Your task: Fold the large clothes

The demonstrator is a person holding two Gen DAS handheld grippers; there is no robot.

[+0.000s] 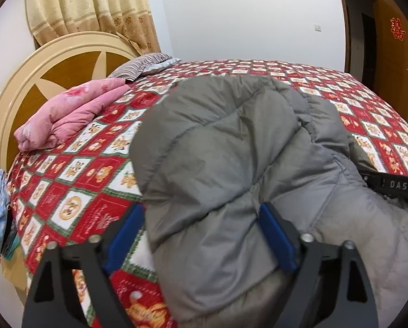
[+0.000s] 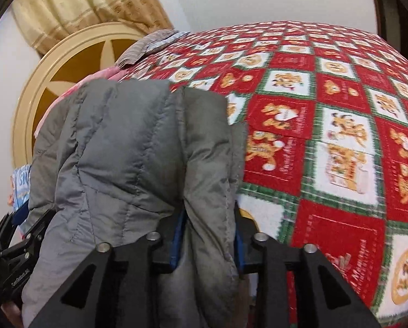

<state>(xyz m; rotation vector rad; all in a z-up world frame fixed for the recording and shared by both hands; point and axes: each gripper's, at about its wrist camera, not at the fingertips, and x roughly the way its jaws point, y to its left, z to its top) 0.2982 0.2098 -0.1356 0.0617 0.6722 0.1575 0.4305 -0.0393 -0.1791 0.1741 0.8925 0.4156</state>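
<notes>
Two grippers on my feeds, both over the grey puffer jacket (image 1: 231,164), which lies bunched up on the red patchwork bedspread (image 1: 89,191) near the bed's edge. My left gripper (image 1: 204,235) stands spread wide, with a fold of the jacket between its blue pads (image 1: 275,240) but not squeezed. My right gripper (image 2: 208,235) has a padded fold between its jaws too; I can't tell whether they're pinching it. Pink quilt (image 1: 67,114) sits folded by the headboard (image 1: 34,76).

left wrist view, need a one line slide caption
Open left gripper straddling a padded grey quilted jacket on a red-and-white checked bedspread.
</notes>
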